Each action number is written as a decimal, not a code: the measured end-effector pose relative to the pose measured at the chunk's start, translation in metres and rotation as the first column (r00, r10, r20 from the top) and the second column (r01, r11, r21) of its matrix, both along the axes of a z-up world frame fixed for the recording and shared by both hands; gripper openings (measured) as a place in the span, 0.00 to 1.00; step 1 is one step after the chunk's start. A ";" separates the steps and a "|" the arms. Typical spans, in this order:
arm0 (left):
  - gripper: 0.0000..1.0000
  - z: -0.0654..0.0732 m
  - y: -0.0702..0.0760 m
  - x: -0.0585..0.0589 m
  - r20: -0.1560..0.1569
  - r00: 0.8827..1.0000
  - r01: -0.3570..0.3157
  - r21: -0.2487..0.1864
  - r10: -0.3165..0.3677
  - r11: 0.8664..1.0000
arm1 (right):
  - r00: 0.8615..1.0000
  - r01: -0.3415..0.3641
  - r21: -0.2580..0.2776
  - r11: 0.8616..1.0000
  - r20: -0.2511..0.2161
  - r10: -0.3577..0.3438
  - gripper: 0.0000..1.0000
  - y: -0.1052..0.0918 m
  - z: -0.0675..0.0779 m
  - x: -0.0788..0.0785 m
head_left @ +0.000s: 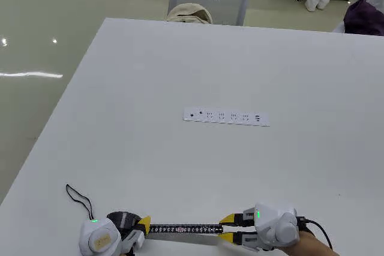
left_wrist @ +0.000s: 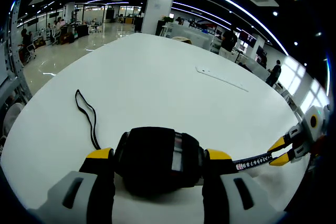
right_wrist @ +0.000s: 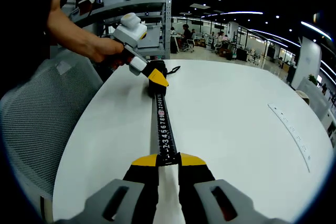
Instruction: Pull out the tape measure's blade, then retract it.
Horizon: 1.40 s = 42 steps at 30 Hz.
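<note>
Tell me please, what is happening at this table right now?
A person holds a gripper in each hand at a white workbench. The left gripper is shut on the black tape measure case, and the right gripper is shut on the end of its blade. The blade is pulled out and spans the gap between them, low over the bench. The case's black strap lies loose on the bench.

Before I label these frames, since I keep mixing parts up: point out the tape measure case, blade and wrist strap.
tape measure case [left_wrist: 157, 158], left gripper view, middle of black body.
blade [right_wrist: 164, 129], right gripper view, its numbered face.
wrist strap [left_wrist: 95, 137], left gripper view, lower cord.
</note>
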<state>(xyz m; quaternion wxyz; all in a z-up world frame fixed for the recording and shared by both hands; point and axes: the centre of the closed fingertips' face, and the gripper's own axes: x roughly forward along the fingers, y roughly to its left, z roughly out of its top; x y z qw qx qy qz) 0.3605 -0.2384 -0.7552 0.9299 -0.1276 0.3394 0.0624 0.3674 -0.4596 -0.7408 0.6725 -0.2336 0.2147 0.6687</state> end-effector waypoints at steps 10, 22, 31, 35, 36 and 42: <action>0.65 0.001 0.001 0.000 0.008 1.000 -0.006 -0.015 0.006 1.000 | 1.000 -0.001 -0.001 1.000 -0.002 0.001 0.11 0.004 -0.001 0.001; 0.65 0.001 0.000 0.000 0.010 1.000 -0.004 -0.021 0.004 1.000 | 1.000 -0.011 0.008 1.000 -0.006 0.011 0.11 0.012 0.003 0.002; 0.65 0.001 0.001 0.000 0.010 1.000 -0.004 -0.025 0.004 1.000 | 1.000 -0.014 0.010 1.000 -0.006 0.014 0.11 0.016 0.003 0.002; 0.65 0.002 0.000 0.000 0.009 1.000 -0.003 -0.025 0.003 1.000 | 1.000 -0.016 0.011 1.000 -0.007 0.017 0.11 0.018 0.004 0.001; 0.65 0.002 0.000 0.000 0.009 1.000 -0.003 -0.026 0.003 1.000 | 1.000 -0.017 0.012 1.000 -0.007 0.017 0.11 0.019 0.004 0.001; 0.65 0.002 0.001 0.000 0.009 1.000 -0.004 -0.034 0.004 0.999 | 1.000 -0.023 0.016 1.000 -0.006 0.023 0.11 0.023 0.007 0.000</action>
